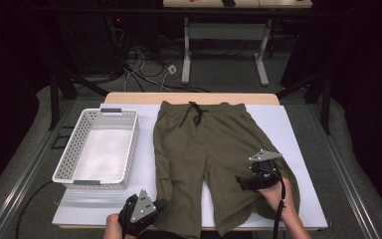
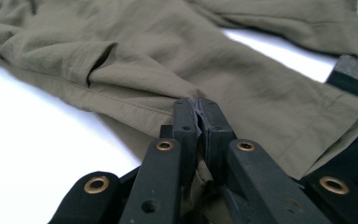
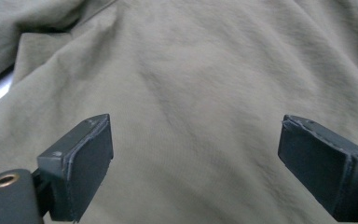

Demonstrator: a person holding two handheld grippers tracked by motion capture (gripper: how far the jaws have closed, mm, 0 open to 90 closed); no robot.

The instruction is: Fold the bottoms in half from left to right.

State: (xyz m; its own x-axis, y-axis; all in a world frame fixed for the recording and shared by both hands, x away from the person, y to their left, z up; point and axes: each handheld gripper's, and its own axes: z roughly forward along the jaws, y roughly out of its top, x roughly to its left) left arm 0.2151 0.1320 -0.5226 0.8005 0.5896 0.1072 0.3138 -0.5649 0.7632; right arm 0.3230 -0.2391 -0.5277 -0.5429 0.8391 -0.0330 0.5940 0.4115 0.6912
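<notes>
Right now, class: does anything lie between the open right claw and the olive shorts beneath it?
Nothing visible does. The right claw hangs open directly over bare fabric of the shorts, with no other object between its jaws and the cloth.

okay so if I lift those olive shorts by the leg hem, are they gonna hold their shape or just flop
The shorts will probably flop: the cloth looks thin and wrinkles where the left gripper pinches the hem. They seem light, so one pinch should hold. The drawstring would likely dangle, and the leg under the open right gripper would trail.
</notes>
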